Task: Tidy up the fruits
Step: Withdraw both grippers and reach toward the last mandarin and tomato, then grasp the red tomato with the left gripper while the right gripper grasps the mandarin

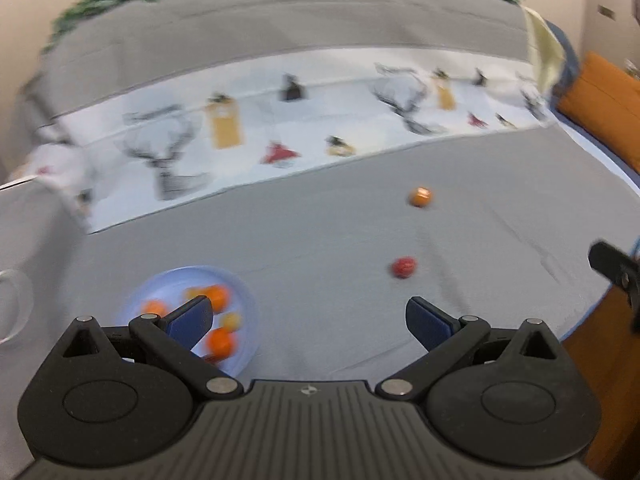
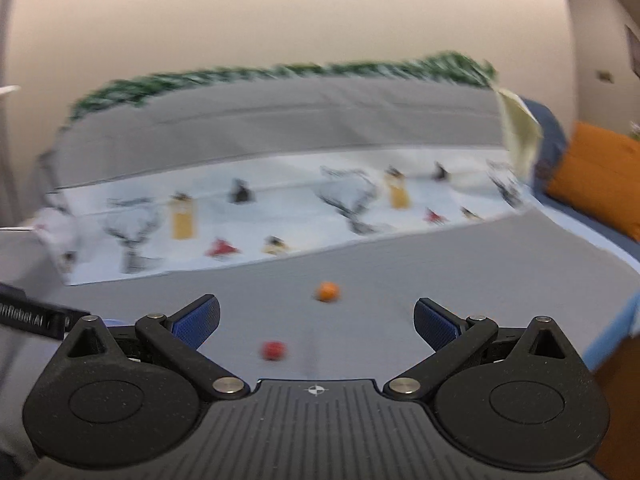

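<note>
Left gripper (image 1: 308,320): jaws spread wide, empty.
Right gripper (image 2: 316,320): jaws spread wide, empty.
Plate (image 1: 160,284): blue, fruits inside, partly hidden behind left finger.
Red fruit (image 1: 403,267): right of plate, round, no long axis discernible.
Orange fruit (image 1: 420,197): beyond red fruit, blurred.

You can read only 1 piece of lettering: white print on the black bar of the left gripper (image 2: 32,318), at the left edge of your right wrist view. It is blurred and cut off, seeming to end in "Robot.AI".
</note>
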The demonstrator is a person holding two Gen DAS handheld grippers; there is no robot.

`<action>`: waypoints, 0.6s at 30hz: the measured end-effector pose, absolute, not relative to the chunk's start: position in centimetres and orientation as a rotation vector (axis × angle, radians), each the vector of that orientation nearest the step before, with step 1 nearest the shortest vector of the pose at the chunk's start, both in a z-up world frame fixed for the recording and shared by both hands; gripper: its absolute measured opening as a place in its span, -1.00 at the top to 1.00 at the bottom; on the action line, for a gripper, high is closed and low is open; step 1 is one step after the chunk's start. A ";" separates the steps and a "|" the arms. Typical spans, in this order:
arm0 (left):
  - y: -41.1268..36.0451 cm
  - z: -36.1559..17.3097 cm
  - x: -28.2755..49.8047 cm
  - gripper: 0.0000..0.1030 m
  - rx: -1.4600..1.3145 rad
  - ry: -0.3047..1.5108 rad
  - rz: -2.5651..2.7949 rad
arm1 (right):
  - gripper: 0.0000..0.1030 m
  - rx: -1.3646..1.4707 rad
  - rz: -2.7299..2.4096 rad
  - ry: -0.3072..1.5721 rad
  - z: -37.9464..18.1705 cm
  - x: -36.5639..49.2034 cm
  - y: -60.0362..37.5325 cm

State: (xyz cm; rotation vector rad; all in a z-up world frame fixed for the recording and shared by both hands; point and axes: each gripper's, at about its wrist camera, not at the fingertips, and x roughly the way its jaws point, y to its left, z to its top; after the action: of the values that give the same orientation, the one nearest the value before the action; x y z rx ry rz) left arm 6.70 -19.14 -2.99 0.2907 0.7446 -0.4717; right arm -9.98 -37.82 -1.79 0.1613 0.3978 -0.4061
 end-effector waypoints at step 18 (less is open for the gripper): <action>-35.3 -20.2 19.7 -0.99 0.598 0.900 -0.654 | -0.98 0.216 -0.335 0.787 -17.9 13.0 -51.6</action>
State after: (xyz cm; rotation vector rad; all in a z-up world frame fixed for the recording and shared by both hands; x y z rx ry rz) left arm 19.75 -35.29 -20.19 0.5981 0.8995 -0.6544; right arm 12.96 -51.60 -17.87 0.2157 0.7865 -0.3354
